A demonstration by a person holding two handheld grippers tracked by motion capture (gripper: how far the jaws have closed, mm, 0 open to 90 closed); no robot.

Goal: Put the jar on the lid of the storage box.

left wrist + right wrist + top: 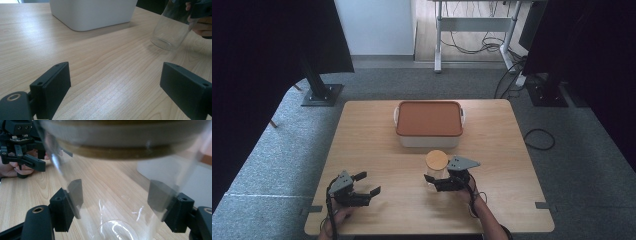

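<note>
On a wooden table [362, 150], a clear glass jar [436, 172] with a wooden lid [436, 159] is clamped upright by the right gripper [438, 182] near a lidded storage box [429, 124], seemingly steadied for opening; the left gripper [363, 186] is held released and empty.

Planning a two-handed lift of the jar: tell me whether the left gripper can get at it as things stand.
Probably yes. The left gripper is open and holds nothing, and bare table lies between it and the jar. The right gripper already clamps the jar's sides, so free room is tight.
</note>
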